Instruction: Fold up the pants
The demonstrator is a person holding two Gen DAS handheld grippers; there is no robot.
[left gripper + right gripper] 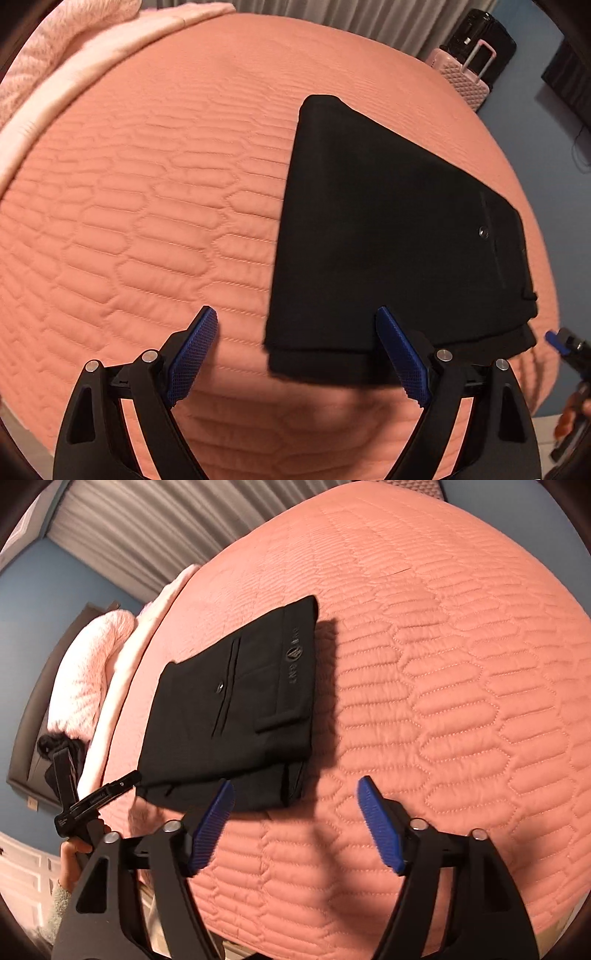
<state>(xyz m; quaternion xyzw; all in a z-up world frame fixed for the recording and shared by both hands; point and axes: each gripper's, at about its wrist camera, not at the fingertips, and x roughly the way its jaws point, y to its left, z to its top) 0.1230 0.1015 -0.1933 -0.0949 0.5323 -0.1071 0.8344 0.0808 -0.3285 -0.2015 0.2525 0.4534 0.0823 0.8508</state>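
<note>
Left gripper [297,350]: jaws spread wide and holding nothing, poised above the near edge of the bed, one blue pad [192,356] over bare quilt, the other in front of the pants' near edge.
Right gripper [295,825]: jaws likewise wide apart and empty, above the bed's near edge just beside the pants' near corner; whether the left pad [212,825] touches the cloth cannot be told.
Pants [388,240]: black, folded into a compact stack of layers, lying flat on the bed toward its near edge; a buttoned back pocket [225,688] and a printed waistband logo [295,653] face up, lower layers peeking out at the near edge.
Bed [147,221]: covered in a salmon-pink quilted spread stitched in long hexagons.
Bed's far edge: a pale pink blanket [55,85] lies bunched along it.
Beyond the bed: grey curtains [129,528], blue wall, a pink quilted suitcase [461,74] beside a black one.
</note>
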